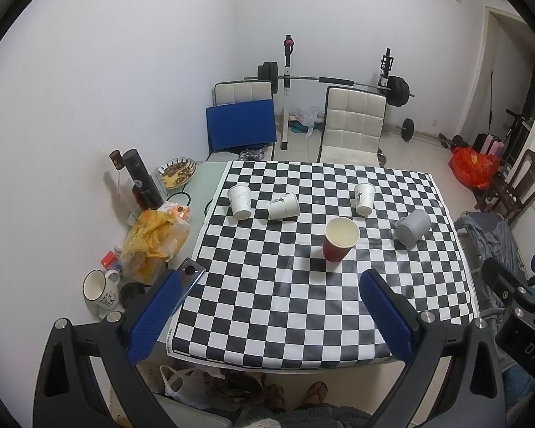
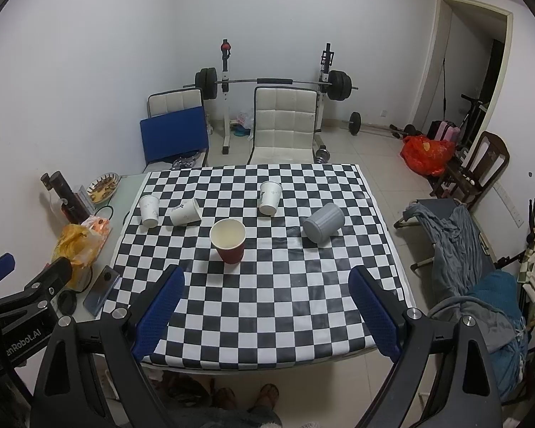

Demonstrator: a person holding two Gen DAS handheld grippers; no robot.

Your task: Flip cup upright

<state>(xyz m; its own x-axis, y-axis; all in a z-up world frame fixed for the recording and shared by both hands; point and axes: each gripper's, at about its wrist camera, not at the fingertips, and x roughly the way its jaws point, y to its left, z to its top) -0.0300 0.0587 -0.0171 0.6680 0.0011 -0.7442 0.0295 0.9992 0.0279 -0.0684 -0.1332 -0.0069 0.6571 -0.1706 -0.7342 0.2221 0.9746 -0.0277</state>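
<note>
Both my grippers are hanging released, blue pads spread wide, nothing between them. Left gripper [image 1: 271,285] is hovering over the near-left part of the checkered tablecloth [image 1: 267,321]; right gripper [image 2: 267,281] is hovering over the near-middle.

The right view is showing my left gripper's black body at its left edge; the left view is catching part of the right gripper at its right edge. Only the left view is showing the white tea mug [image 1: 100,287] standing open-side up beside the cloth. Only the right view is showing the grey clothes heaped on the cot [image 2: 456,235].

Red paper cup [image 1: 340,239] is standing upright, mouth up, and looking empty, nearest to me at mid-table. Grey cup [image 1: 413,226] is lying on its side to its right, base facing me. White paper cup [image 1: 284,206] is lying tipped on its side, just beside another white cup [image 1: 239,201] standing mouth down. A third white cup [image 1: 364,198] is also sitting mouth down, farther back.

The plate [image 1: 176,173] at the far-left corner is holding food scraps. The smartphone [image 1: 192,276] is lying off the cloth's left edge, beside the yellow bag [image 1: 153,239]. Bare cloth is stretching between my pads and the red cup.
</note>
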